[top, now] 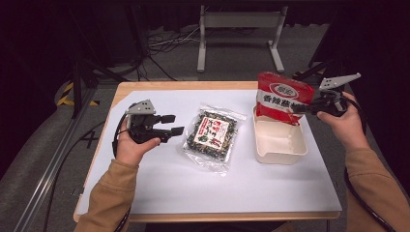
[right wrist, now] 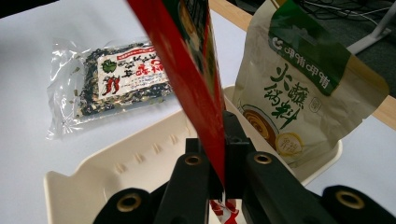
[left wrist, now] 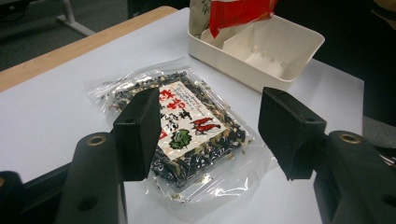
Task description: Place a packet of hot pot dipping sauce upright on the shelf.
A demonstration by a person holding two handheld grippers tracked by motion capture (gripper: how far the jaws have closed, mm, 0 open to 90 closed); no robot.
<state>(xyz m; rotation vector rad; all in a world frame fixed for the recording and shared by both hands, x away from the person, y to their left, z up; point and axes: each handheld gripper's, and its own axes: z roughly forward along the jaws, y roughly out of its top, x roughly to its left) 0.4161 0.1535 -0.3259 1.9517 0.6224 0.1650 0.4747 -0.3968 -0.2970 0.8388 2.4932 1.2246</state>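
High view: right claw (top: 300, 109) grips red pouch (top: 280, 96) upright over white tray (top: 280, 143); left claw (top: 171, 124) wide, near spice bag (top: 211, 134) on desk (top: 193, 193).
Left gripper view: jaws wide, apart from spice bag (left wrist: 187, 130).
Right gripper view: jaws clamp red pouch (right wrist: 191, 79); beige pouch (right wrist: 299, 93) stands in tray (right wrist: 93, 186).

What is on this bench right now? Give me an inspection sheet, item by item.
Surface: wooden table under a white sheet.
Job's things: red packet held upright over the cream bin; beige and green pouch standing in the bin; clear seaweed packet lying flat on the sheet, left of the bin.
Clutter: nothing seen.
Grippers: right gripper shut on the red packet's edge; left gripper open, nothing between its jaws, pointing at the seaweed packet.
Cables: black cable trailing from the left gripper; loose cables on the floor.
Surroundings: grey metal stand behind the table, dark room.
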